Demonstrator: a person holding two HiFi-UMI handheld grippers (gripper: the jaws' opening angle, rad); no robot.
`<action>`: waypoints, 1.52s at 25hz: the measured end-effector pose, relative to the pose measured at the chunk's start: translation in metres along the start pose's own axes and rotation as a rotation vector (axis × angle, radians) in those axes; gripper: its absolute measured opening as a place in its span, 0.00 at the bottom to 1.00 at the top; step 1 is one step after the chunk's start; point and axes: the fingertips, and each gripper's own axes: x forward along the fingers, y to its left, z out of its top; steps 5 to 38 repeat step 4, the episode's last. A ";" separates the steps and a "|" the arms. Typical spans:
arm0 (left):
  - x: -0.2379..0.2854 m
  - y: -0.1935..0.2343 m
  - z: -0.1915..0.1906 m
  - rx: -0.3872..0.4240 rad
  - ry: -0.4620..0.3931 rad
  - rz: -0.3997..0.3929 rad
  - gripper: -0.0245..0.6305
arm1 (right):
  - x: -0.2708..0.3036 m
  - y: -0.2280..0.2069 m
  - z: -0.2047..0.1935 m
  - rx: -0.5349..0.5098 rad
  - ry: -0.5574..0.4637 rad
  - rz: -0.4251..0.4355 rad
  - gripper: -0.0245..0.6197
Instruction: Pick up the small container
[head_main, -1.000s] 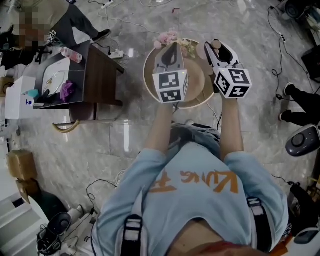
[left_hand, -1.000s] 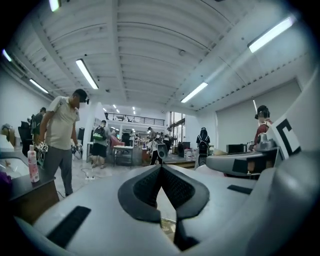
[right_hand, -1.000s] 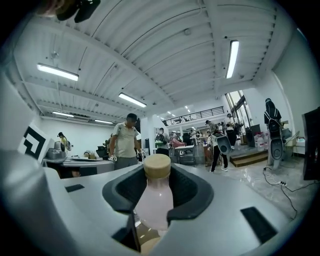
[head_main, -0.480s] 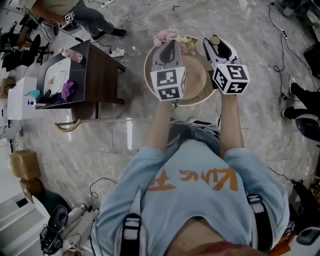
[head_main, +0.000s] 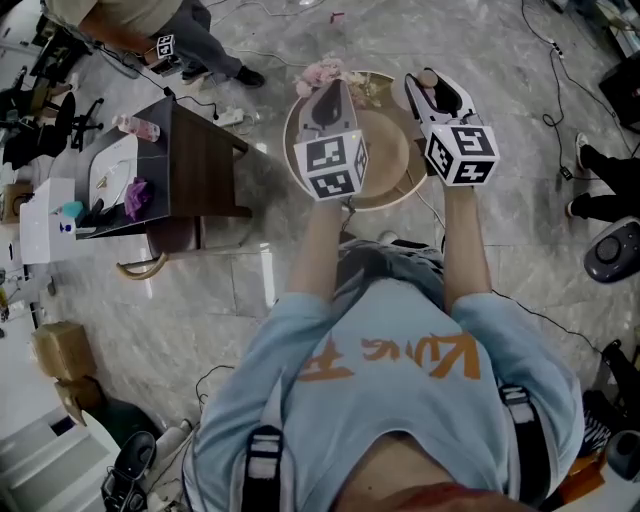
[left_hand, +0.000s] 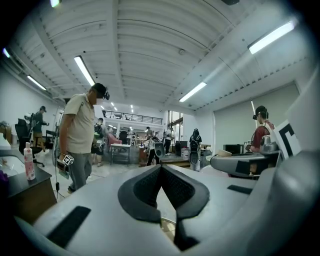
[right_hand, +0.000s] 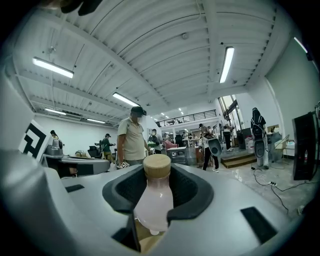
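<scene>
Right tool (right_hand: 153, 194) clamped on small container (right_hand: 154, 200), centre frame. Left tool (left_hand: 161, 171) fully closed, nothing in it

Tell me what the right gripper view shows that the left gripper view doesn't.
Only the right gripper view: a small pink bottle with a tan cap, clamped in the right hand-held gripper. Only the left gripper view: the left hand-held gripper shut and empty, plus a dark table. Both: ceiling lights and a person in a beige shirt.
</scene>
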 end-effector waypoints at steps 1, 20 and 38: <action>0.001 -0.002 -0.001 0.003 0.002 -0.004 0.07 | -0.001 -0.001 0.000 -0.001 0.000 -0.003 0.27; 0.002 -0.007 -0.003 0.011 0.006 -0.014 0.07 | -0.004 -0.003 -0.003 -0.004 0.002 -0.008 0.27; 0.002 -0.007 -0.003 0.011 0.006 -0.014 0.07 | -0.004 -0.003 -0.003 -0.004 0.002 -0.008 0.27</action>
